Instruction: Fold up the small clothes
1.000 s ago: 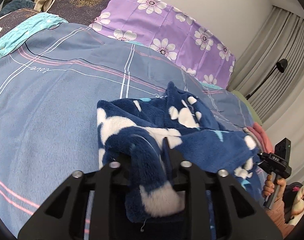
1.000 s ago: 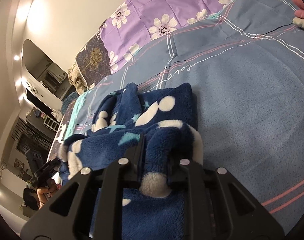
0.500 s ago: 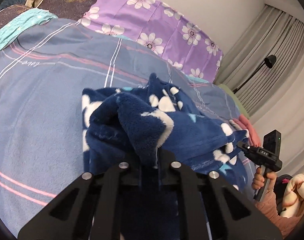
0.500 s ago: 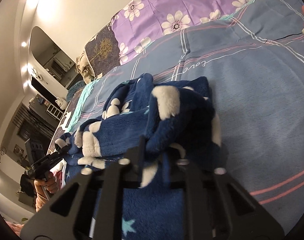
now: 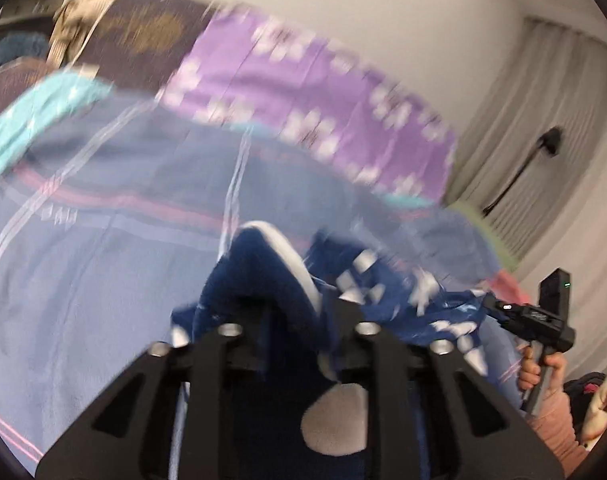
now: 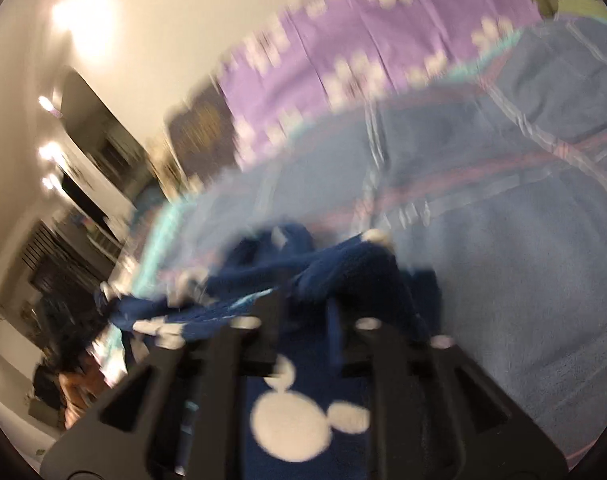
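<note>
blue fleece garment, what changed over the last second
Both grippers, left and right, carried the blue fleece garment up and forward across the bedspread; both views are now motion-blurred. Unchanged: fabric remains bunched between each gripper's fingers.

Bed (image 5: 103, 280), navy fleece garment (image 5: 263, 280), purple pillow (image 5: 323, 92)

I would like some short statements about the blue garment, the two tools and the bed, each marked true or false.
1. The fleece garment is dark blue with white shapes. True.
2. The left tool holds nothing. False: garment fabric sits between its fingers.
3. The right tool also grips the garment. True.
4. The bed cover is plain red. False: it is grey-blue with pink and white stripes.
5. A purple flowered pillow lies at the head of the bed. True.
</note>
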The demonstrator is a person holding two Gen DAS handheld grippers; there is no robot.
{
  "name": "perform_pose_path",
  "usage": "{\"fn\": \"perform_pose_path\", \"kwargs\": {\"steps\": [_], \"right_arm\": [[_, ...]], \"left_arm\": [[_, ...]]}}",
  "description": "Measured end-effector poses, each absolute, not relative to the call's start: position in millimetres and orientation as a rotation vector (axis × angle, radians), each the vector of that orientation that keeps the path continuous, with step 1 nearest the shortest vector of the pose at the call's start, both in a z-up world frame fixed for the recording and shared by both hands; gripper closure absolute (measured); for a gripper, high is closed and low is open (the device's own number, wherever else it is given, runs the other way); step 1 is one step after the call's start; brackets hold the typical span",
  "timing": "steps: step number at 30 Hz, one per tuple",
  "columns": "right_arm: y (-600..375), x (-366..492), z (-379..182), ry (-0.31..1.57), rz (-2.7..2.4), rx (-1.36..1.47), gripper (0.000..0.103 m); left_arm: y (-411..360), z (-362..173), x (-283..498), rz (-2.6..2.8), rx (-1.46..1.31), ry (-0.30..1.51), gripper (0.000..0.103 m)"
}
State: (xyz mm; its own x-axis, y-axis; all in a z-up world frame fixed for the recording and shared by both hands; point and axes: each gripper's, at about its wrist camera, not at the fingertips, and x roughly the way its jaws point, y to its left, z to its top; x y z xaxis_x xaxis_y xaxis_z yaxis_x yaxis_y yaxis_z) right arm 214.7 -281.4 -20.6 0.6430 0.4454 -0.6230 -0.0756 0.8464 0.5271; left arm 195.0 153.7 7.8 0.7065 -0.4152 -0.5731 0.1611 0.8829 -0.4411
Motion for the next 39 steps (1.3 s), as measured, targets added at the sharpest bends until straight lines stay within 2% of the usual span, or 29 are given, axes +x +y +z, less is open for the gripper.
{"fn": "perform_pose_path", "kwargs": {"steps": [3,7,9,11,17,18,19,20,21,26,28,31,32,35,37,39], "right_arm": [[-288.3,207.0,-32.3,0.823,0.305,0.477,0.062],[-315.0,203.1,-31.1,0.794,0.263,0.511,0.060],[-326.6,207.2,-29.1,0.783,0.238,0.525,0.052],[-329.7,215.8,-31.4,0.797,0.242,0.500,0.047],[-323.7,244.6,-49.7,0.854,0.297,0.520,0.045],[-320.4,248.3,-50.2,0.857,0.308,0.517,0.045],[-316.7,250.3,-49.7,0.861,0.310,0.500,0.045],[-312.1,251.2,-48.9,0.867,0.310,0.473,0.064],[-307.3,251.1,-46.6,0.872,0.302,0.439,0.090],[-314.5,219.0,-3.6,0.663,0.328,0.483,0.091],[-317.0,221.8,-0.7,0.663,0.305,0.485,0.090],[-303.4,248.3,-27.0,0.790,0.198,0.381,0.083],[-298.8,255.4,-40.0,0.837,0.165,0.354,0.078],[-301.1,253.9,-57.0,0.859,0.129,0.374,0.071],[-307.0,240.6,-50.5,0.817,0.107,0.391,0.066],[-309.4,230.2,-38.5,0.785,0.088,0.361,0.066]], "left_arm": [[161.0,-11.8,190.6,-0.282,-0.343,0.739,0.055],[180.9,-16.6,189.8,-0.232,-0.335,0.737,0.048],[192.1,-17.8,194.0,-0.213,-0.339,0.738,0.042],[199.2,-23.8,203.0,-0.225,-0.360,0.751,0.042],[193.6,-40.0,239.4,-0.279,-0.392,0.826,0.042],[190.9,-39.2,241.7,-0.293,-0.391,0.822,0.050],[187.0,-36.7,244.6,-0.315,-0.388,0.816,0.063],[182.4,-32.9,246.3,-0.339,-0.375,0.809,0.093],[179.3,-29.2,246.3,-0.343,-0.364,0.805,0.093],[190.1,5.9,218.1,-0.312,-0.385,0.647,0.094],[193.2,11.0,218.6,-0.289,-0.377,0.625,0.093],[180.0,-13.3,241.5,-0.230,-0.266,0.735,0.090],[174.9,-28.2,249.7,-0.198,-0.221,0.791,0.089],[176.3,-51.6,252.3,-0.174,-0.212,0.848,0.079],[186.3,-45.9,241.8,-0.151,-0.235,0.811,0.065],[193.1,-29.8,230.4,-0.140,-0.260,0.765,0.061]]}}
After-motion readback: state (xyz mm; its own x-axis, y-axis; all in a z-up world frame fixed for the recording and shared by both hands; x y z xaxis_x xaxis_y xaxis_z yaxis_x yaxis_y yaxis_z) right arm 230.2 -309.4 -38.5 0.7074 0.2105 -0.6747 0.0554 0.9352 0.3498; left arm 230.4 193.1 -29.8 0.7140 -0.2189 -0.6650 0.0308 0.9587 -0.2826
